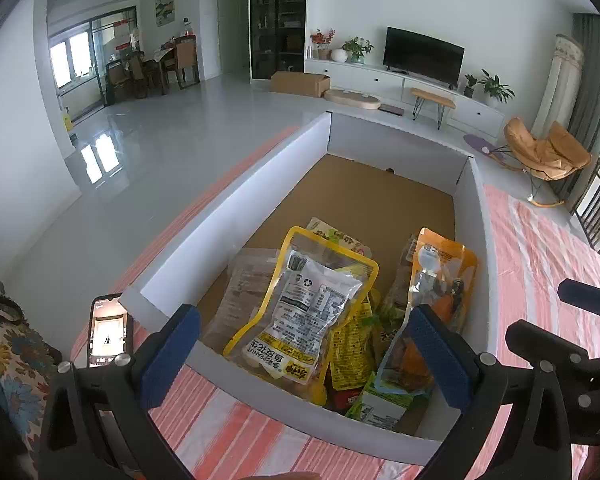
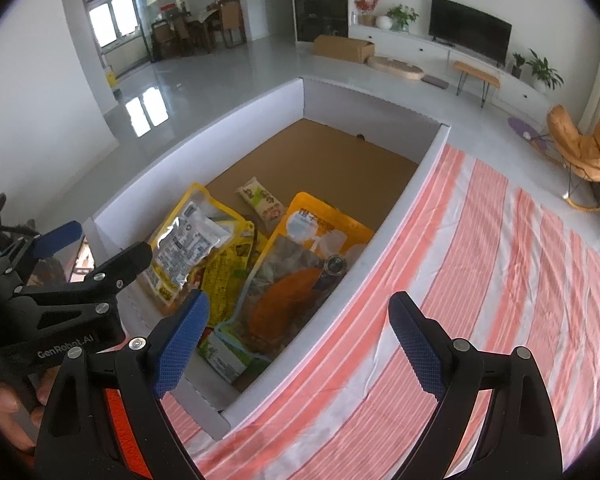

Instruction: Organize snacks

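Both tools, left tool (image 1: 300, 344) and right tool (image 2: 300, 344), stand wide and empty; lower squarely onto the peanut pouch (image 1: 304, 312) at the frame's lower centre inside the box (image 1: 236, 196).

Snack packets (image 1: 312, 304) lie piled in the white box's (image 1: 228, 200) near end.

a home living room: television (image 1: 422, 55), rocking chair (image 1: 546, 152).
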`<state>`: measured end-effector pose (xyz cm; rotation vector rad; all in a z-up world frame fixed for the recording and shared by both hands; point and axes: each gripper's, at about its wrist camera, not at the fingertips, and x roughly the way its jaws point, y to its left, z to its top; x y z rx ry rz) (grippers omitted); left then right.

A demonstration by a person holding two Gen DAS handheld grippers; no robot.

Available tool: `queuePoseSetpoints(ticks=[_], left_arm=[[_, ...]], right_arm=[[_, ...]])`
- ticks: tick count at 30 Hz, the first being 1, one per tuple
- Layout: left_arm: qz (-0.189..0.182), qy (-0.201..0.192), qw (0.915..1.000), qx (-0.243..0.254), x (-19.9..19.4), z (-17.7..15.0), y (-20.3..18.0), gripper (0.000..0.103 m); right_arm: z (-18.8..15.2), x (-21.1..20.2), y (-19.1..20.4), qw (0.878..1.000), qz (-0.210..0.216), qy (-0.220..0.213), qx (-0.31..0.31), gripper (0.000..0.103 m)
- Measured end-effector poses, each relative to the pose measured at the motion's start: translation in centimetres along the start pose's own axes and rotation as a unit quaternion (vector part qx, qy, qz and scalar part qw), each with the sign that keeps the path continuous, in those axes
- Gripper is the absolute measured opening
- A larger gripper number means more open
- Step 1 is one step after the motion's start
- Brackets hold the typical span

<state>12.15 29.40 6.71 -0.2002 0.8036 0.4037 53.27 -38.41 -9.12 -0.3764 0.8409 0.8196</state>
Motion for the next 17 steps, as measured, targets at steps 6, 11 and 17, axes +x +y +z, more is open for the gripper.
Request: queuePoseSetpoints(ticks=[6, 11, 17], left_arm=[[-0.002, -0.004, 1.0, 0.008, -0.37, 0.12, -0.29, 0.103], [-0.006, -0.004, 1.0, 0.006, -0.59, 0.11, -0.26, 0.103], [0.003, -0.009, 0.9999, 0.005, -0.97, -0.14, -0.14, 0.103]], right_arm=[[0.03, -0.18, 0.3, 1.0, 0.0, -0.002, -0.004, 0.093], [0.01, -0.39, 0.55, 1.0, -0.001, -0.002, -0.007, 0.093], [-0.14, -0.54, 0.46, 1.0, -0.002, -0.001, -0.003, 0.093]])
